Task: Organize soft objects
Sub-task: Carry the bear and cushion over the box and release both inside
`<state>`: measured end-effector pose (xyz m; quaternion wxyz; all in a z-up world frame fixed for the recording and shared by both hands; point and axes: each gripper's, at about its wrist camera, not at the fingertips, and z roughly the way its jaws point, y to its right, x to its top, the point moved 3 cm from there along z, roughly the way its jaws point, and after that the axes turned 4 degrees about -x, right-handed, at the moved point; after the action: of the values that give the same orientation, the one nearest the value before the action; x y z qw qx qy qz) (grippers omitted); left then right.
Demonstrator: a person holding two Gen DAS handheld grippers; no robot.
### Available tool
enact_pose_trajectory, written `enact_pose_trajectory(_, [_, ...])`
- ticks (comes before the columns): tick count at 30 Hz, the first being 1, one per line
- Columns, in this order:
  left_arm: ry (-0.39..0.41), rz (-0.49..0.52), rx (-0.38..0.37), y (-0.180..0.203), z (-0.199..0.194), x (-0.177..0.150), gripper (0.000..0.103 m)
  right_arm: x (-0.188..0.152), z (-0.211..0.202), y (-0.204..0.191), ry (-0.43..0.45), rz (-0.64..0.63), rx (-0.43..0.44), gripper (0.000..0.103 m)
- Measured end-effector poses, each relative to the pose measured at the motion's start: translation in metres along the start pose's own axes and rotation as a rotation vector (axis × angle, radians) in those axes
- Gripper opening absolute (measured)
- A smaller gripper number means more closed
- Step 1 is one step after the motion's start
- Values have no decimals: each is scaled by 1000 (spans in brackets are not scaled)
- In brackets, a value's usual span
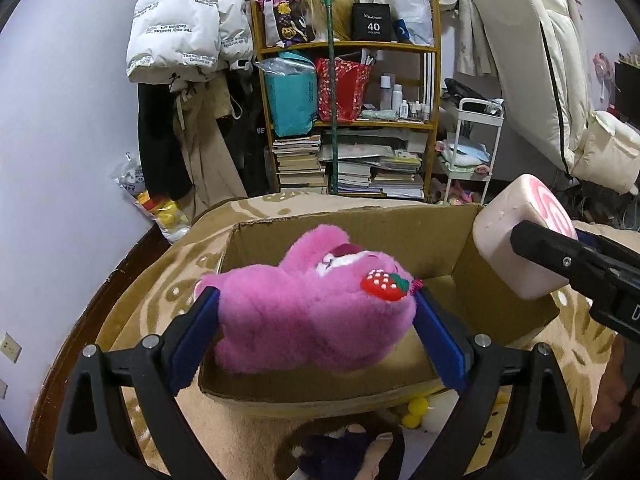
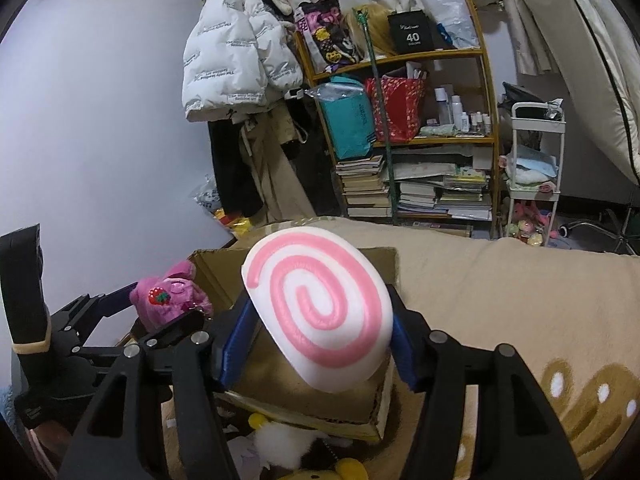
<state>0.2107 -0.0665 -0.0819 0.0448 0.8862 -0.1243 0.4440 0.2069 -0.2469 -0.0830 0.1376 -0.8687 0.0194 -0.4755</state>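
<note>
My left gripper (image 1: 316, 316) is shut on a pink plush bear (image 1: 312, 312) with a red strawberry on its face, held over the open cardboard box (image 1: 460, 236). The bear also shows in the right wrist view (image 2: 168, 296), at the left by the box (image 2: 216, 268). My right gripper (image 2: 320, 332) is shut on a white swirl cushion (image 2: 316, 312) with a pink spiral, held above the box's right side. In the left wrist view the cushion (image 1: 516, 240) and right gripper finger (image 1: 560, 256) are at the right over the box corner.
The box sits on a beige blanket (image 2: 500, 300). Small plush toys lie in front of the box: yellow and white ones (image 1: 424, 412) and a dark one (image 1: 340, 452). A cluttered bookshelf (image 1: 348, 120), hanging coats (image 1: 184, 20) and a white cart (image 1: 472, 148) stand behind.
</note>
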Motion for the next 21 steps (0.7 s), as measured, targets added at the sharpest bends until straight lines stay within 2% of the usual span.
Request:
enact_pose_trajectory(8, [-38,-35,-23,-3,-1,-2,93,-3,0,-6,-1,-7,-6,70])
enact_pose_trajectory(12, [-35,-26,-29,-1,-2,-2,97,-1,-6,-9,15,9,18,85])
enact_pose_trajectory(16, [-3,-35,-35,-3,-9,-1,101,3,-14,-14,37,-10,16,86])
enact_pose_trajectory(21, [-19,-40,-12,-7,-10,-3,101,5,-17,-15,37,-7,21,91])
